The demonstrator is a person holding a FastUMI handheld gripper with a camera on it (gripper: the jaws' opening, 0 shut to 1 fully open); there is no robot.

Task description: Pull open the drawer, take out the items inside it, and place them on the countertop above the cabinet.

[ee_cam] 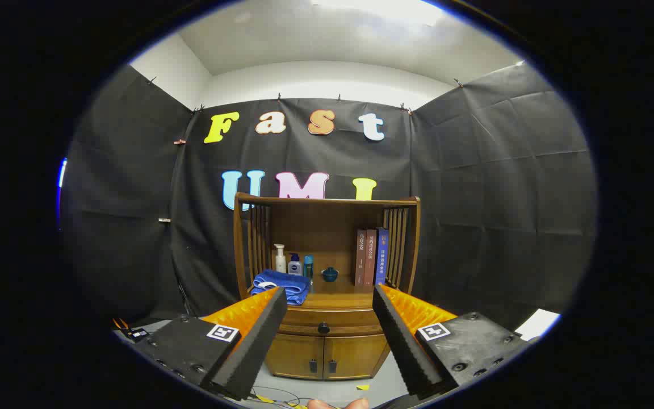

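Note:
A wooden cabinet (327, 272) stands ahead against the booth's cloth wall. Its drawer (327, 324) is closed, with a dark round knob (323, 328) at its middle. The countertop (335, 299) above the drawer lies under a shelf hood with slatted sides. My gripper (330, 298) is open and holds nothing. Its fingers (259, 335) frame the drawer front from a distance, with the knob seen between them and well beyond the tips.
On the countertop sit a folded blue towel (280, 285), a white pump bottle (280, 259), two small bottles (295, 265), a small blue pot (330, 274) and three upright books (371, 257). Two cupboard doors (325, 356) are below the drawer. Cables (273, 393) lie on the floor nearby.

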